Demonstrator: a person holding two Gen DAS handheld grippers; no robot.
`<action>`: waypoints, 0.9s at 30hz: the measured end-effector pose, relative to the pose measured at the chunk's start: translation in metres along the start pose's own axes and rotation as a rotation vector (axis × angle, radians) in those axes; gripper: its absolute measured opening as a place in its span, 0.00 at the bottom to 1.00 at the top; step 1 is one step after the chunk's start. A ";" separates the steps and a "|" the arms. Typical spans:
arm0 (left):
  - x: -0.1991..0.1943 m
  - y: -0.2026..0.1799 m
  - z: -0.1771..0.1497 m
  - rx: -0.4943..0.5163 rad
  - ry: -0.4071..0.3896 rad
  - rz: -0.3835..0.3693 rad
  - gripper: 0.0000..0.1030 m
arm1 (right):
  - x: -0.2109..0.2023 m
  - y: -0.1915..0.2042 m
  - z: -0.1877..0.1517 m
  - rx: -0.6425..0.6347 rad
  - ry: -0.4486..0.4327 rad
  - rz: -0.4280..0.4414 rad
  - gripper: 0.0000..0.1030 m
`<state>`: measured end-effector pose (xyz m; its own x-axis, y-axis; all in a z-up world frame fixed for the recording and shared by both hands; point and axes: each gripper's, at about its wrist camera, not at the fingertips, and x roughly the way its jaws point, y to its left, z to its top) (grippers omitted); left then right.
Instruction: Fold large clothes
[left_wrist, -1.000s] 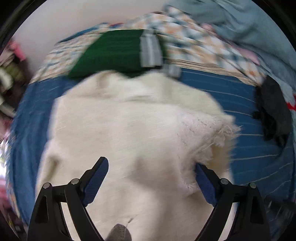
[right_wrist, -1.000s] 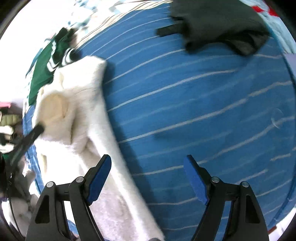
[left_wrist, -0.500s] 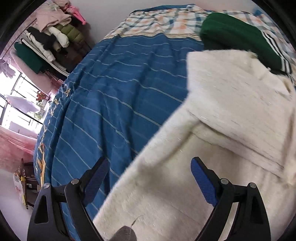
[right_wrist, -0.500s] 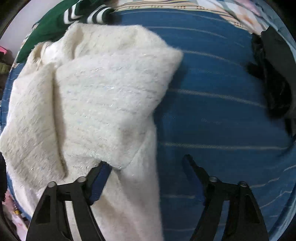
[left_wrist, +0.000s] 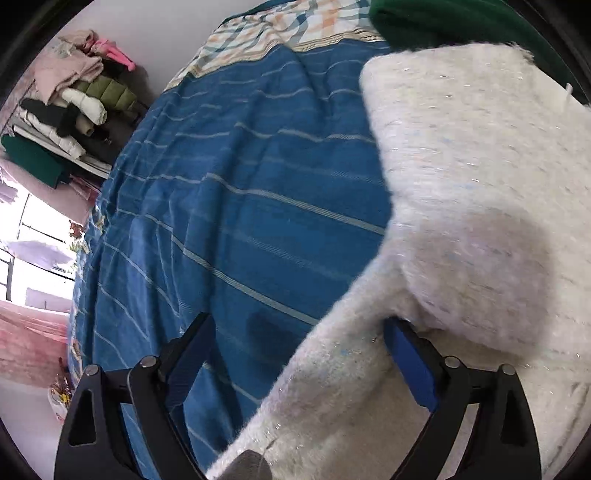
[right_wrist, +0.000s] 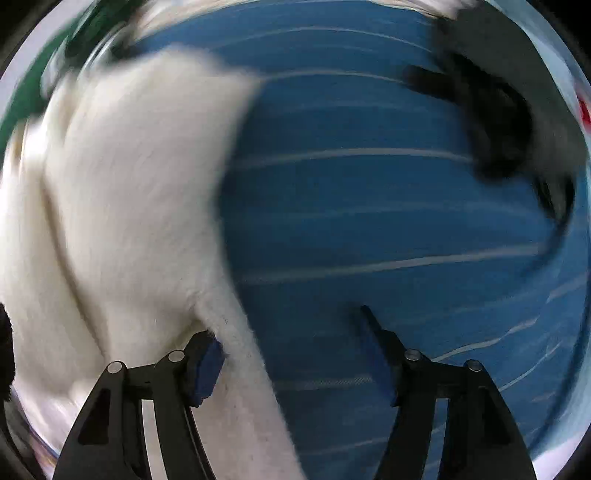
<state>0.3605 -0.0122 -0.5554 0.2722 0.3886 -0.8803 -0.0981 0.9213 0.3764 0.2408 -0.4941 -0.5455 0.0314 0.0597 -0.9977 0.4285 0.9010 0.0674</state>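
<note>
A large fluffy white garment lies on the blue striped bed cover, with an upper layer folded over the lower one. My left gripper hangs over the garment's left edge. Its jaws are wide and still opening, and the hem runs between them untouched. In the blurred right wrist view the white garment fills the left half. My right gripper points down at its right edge, jaws closing. The left pad is against the fluffy edge. The right finger stands apart over the bed cover.
A green garment lies beyond the white one, by a checked cloth. A black garment sits on the cover at the far right. Stacked clothes fill a rack left of the bed, beside a bright window.
The left gripper swung from above the garment's middle to its left edge and sank closer. The right gripper moved from bare cover onto the garment's right edge, and its jaws narrowed.
</note>
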 end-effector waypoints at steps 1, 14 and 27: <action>0.001 0.002 0.000 -0.004 0.003 -0.009 0.98 | 0.003 -0.008 0.001 0.065 0.008 0.021 0.66; -0.022 0.048 -0.040 -0.079 0.083 0.055 0.98 | -0.074 0.158 -0.054 -0.038 0.140 0.547 0.67; -0.042 0.084 -0.095 -0.102 0.128 0.081 0.98 | -0.096 0.058 -0.028 0.340 -0.076 0.196 0.67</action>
<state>0.2501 0.0505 -0.5142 0.1360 0.4541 -0.8805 -0.2132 0.8813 0.4216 0.2371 -0.4357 -0.4463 0.2037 0.1731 -0.9636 0.6819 0.6812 0.2665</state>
